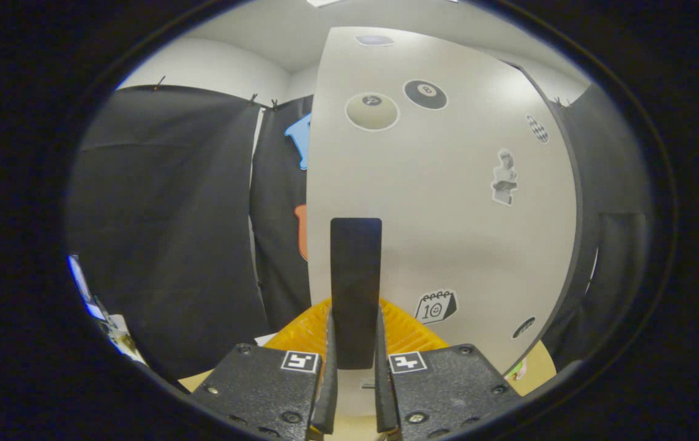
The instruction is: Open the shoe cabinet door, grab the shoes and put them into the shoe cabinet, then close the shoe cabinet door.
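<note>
Hand-held gripper (355, 361): both fingers (329, 380) are closed in on the dark upright handle (355, 288) of the shoe cabinet door (447, 202), one finger pressing each side, so the handle is pinched between them.

Door: white panel, directly ahead of the fingers. Handle is mounted vertically on its face, near the door's left edge, and stands up from between the fingertips.

Stickers on door: two billiard-ball stickers (425, 94) near the top, a statue-bust sticker (504, 177) to the right at mid height, a calendar sticker (436, 305) low down, just right of the handle.

Orange ribbed object (404, 331): sits low, behind the handle and close to the fingertips; type can't be told.

Surroundings: black cloth (166, 233) hangs to the left of the door and again at the far right. Light floor strip (542, 367) visible below the door on the right.
</note>
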Available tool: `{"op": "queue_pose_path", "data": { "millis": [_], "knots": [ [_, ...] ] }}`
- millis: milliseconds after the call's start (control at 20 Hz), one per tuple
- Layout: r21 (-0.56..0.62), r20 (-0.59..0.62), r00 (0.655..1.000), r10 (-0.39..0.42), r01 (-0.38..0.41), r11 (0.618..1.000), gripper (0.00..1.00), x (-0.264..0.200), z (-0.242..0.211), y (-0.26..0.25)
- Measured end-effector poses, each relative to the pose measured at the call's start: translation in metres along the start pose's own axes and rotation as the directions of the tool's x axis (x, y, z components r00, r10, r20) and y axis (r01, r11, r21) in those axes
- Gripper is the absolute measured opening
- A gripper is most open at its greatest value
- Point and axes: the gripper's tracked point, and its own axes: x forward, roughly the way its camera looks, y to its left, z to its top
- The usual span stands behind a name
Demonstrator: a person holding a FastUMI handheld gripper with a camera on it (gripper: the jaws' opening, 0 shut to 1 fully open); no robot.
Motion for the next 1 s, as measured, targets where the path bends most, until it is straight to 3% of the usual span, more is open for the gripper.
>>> {"op": "queue_pose_path", "data": {
  "millis": [500, 1000],
  "knots": [
    [-0.023, -0.001, 0.998, 0.067, -0.067, 0.998, 0.27, -0.089, -0.007, -0.03],
    [-0.023, 0.01, 0.999, 0.052, -0.052, 0.998, 0.27, -0.153, -0.011, -0.062]
  ]
}}
